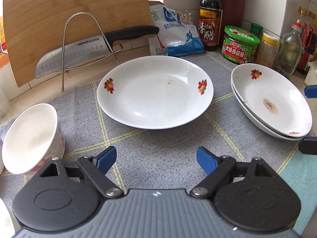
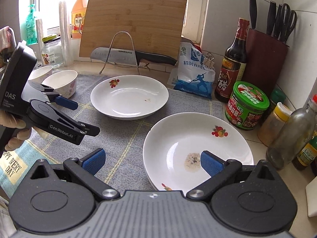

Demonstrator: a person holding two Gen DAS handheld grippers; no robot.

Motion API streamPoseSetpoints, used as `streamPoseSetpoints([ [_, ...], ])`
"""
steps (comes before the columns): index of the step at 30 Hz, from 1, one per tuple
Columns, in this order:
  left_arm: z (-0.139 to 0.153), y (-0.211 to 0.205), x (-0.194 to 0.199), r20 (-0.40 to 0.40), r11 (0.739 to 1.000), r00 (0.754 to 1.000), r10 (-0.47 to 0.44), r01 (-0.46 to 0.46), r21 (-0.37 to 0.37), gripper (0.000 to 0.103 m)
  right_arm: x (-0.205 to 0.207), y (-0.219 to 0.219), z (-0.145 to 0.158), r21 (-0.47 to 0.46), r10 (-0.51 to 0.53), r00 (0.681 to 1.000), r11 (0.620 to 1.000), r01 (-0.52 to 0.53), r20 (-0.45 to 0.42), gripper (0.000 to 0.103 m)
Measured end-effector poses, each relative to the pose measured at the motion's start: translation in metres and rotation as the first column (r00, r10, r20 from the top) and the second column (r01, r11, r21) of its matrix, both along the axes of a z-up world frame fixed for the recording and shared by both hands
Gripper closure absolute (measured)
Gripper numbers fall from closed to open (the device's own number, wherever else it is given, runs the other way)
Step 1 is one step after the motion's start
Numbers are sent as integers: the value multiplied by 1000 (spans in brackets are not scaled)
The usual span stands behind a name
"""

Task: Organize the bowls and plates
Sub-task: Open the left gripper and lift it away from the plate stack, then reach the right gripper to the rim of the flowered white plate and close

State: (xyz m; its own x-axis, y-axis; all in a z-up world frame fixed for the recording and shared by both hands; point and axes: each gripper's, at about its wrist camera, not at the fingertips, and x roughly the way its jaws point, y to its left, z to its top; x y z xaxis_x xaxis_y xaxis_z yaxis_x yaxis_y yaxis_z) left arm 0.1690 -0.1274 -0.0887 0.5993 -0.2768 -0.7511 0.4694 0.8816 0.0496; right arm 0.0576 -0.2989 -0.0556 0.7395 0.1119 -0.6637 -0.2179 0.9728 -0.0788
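Observation:
A single white plate with fruit prints (image 1: pixel 154 93) (image 2: pixel 129 97) lies on the grey mat, ahead of my left gripper (image 1: pixel 156 161), which is open and empty just short of it. Two stacked white plates (image 1: pixel 271 101) (image 2: pixel 198 150) lie to the right. My right gripper (image 2: pixel 151 163) is open and empty, its right finger over the near rim of the stack's top plate. A white bowl with a floral outside (image 1: pixel 31 136) (image 2: pixel 63 83) stands at the left, a second bowl (image 2: pixel 41 72) behind it. The left gripper (image 2: pixel 69 107) also shows in the right wrist view.
A knife (image 1: pixel 89 49) rests in a wire stand before a leaning bamboo cutting board (image 1: pixel 75 19). A salt bag (image 1: pixel 178 35), vinegar bottle (image 1: pixel 211 19), green-lidded jar (image 1: pixel 240 43) and several spice bottles line the back right. A knife block (image 2: pixel 263 59) stands in the corner.

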Motion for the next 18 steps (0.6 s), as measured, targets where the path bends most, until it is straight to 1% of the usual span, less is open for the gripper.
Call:
streamPoseSetpoints([
  [3, -5, 2, 7, 28, 1000, 1000, -8, 8, -6, 15, 0, 12, 3, -13, -30, 999, 999, 30, -13, 0],
  [9, -16, 4, 23, -5, 998, 1000, -19, 19, -59, 15, 2, 30, 7, -59, -73, 996, 996, 71, -44, 0],
  [11, -18, 2, 23, 8, 998, 1000, -23, 23, -54, 12, 2, 32, 7, -68, -76, 996, 995, 72, -52, 0],
  [13, -19, 1, 24, 8, 998, 1000, -26, 27, -64, 9, 4, 34, 8, -79, -68, 996, 995, 64, -57, 0],
  [14, -19, 0, 25, 6, 997, 1000, -30, 30, -69, 5, 6, 35, 8, -80, -59, 997, 995, 54, -58, 0],
  [18, -22, -3, 28, 17, 998, 1000, -16, 17, -59, 1, 22, 33, 8, -88, -1, 999, 996, -3, -48, 0],
])
